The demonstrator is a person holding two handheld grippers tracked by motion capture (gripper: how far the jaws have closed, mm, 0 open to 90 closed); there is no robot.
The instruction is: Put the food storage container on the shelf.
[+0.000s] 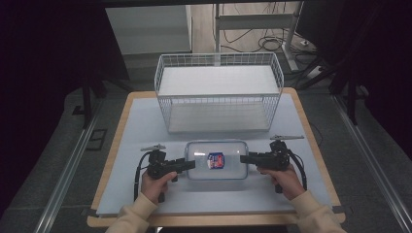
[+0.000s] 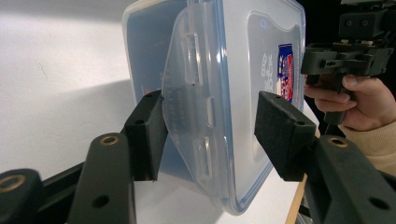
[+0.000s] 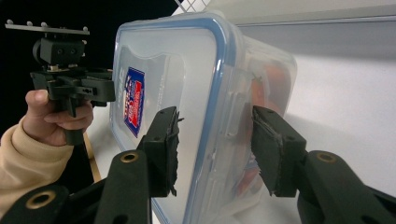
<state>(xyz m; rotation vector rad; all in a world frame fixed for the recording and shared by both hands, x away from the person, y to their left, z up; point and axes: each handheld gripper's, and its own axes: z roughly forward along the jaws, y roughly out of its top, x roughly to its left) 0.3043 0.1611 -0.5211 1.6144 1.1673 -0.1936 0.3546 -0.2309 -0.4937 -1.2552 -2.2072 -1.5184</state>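
Note:
A clear plastic box [image 1: 216, 160] with a blue-rimmed lid and a red and blue sticker [image 1: 215, 160] lies flat on the table's pale mat, between both grippers. My left gripper [image 1: 192, 164] straddles its left end. In the left gripper view the jaws [image 2: 208, 135] stand either side of the box [image 2: 243, 56] and its swung-out latch flap [image 2: 187, 84], one pad against the flap, the other just off the lid. My right gripper [image 1: 243, 158] is shut on the right end; its pads [image 3: 215, 144] press the lid and the base of the box [image 3: 177, 70]. Something orange-red [image 3: 271, 79] shows inside.
A white wire basket [image 1: 218, 97] stands behind the box at the table's far side. The pale mat [image 1: 141, 126] spreads to the left and right of it. The wooden table edge [image 1: 311, 136] runs close to my right hand.

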